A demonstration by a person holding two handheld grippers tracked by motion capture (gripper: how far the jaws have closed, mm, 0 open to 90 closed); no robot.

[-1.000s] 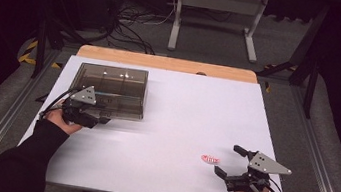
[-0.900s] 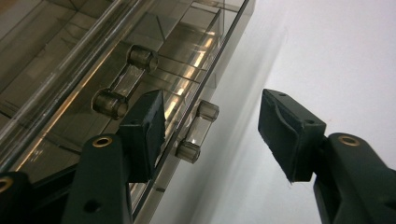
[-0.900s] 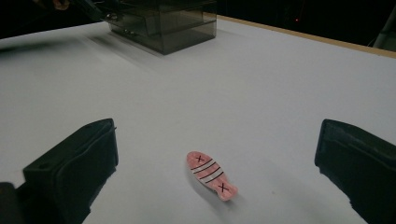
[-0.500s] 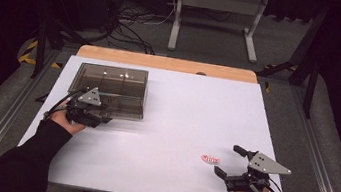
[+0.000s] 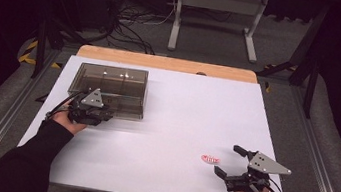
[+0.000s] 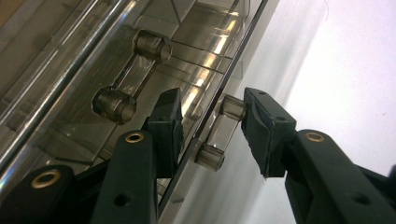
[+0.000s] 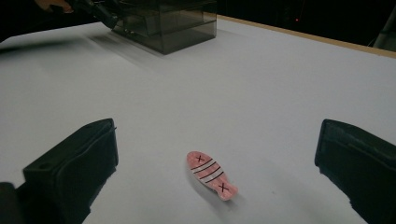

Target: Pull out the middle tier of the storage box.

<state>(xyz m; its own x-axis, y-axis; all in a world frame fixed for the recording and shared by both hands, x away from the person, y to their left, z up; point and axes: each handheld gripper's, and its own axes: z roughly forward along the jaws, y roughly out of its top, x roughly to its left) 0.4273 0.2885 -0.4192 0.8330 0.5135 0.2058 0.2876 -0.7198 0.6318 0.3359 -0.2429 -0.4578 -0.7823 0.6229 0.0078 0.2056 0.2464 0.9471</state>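
On the white table top [image 5: 170,121], a smoky transparent plastic box with a drawer front [image 5: 111,89] sits toward the far left, and the person's left gripper [image 5: 103,115] is pressed up against its near side. In the left gripper view, the two black jaws straddle a small clear bar-shaped handle with round ends [image 6: 218,133] that stands out from the edge of the box front; the right-hand pad touches the upper end of that handle, while the left-hand pad lies on the other side of the transparent panel, so the jaws are closed in around the handle with a little gap left on one side (whether they actually pinch it tight cannot be told). A second clear handle of the same kind [image 6: 132,77] shows farther in, behind the smoky wall. Well apart from all this, near the front right of the table, the right gripper [image 5: 226,160] rests low over the surface with its jaws spread wide and holding nothing. Just beyond its fingertips lies a small pink fish-shaped piece [image 7: 211,175] with dark stripes across the middle and a little cross at each end, flat on the white surface; in the right gripper view it sits between the two black pads, touching neither. The box [image 7: 163,23] stands far off at the top of that view.
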